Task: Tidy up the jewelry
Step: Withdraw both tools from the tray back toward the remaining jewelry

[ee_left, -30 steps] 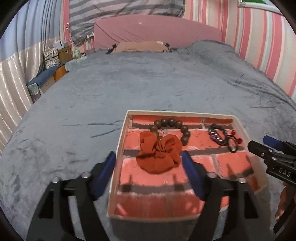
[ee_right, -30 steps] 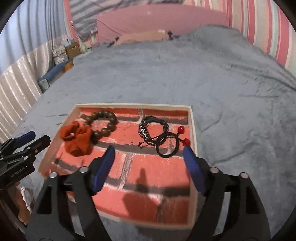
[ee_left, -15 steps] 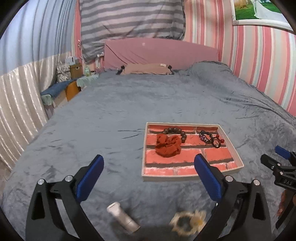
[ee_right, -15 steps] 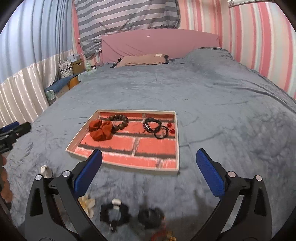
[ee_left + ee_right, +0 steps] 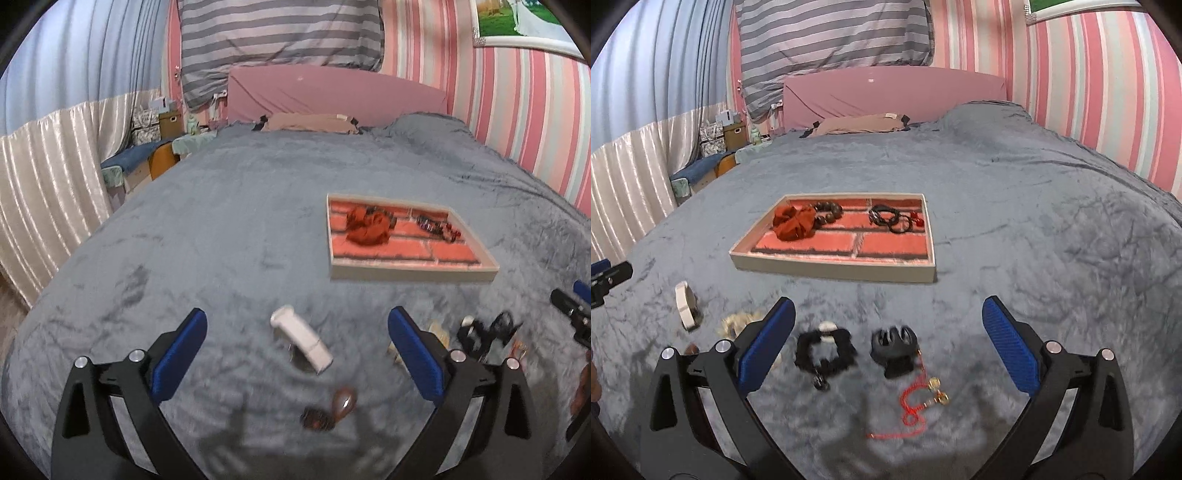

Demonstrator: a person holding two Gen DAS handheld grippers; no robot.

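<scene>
Both claws spread wide, holding nothing.
White bangle (image 5: 300, 341) lies between left gripper (image 5: 297, 345) tips; black scrunchie (image 5: 825, 350) between right gripper (image 5: 888, 338) tips; tray (image 5: 834, 271) beyond.

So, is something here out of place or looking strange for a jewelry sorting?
Nothing looks damaged or spilled. Several pieces lie loose on the grey blanket outside the tray: a black scrunchie, a black claw clip, a red cord with gold beads and a white bangle. Both grippers are open.
</scene>
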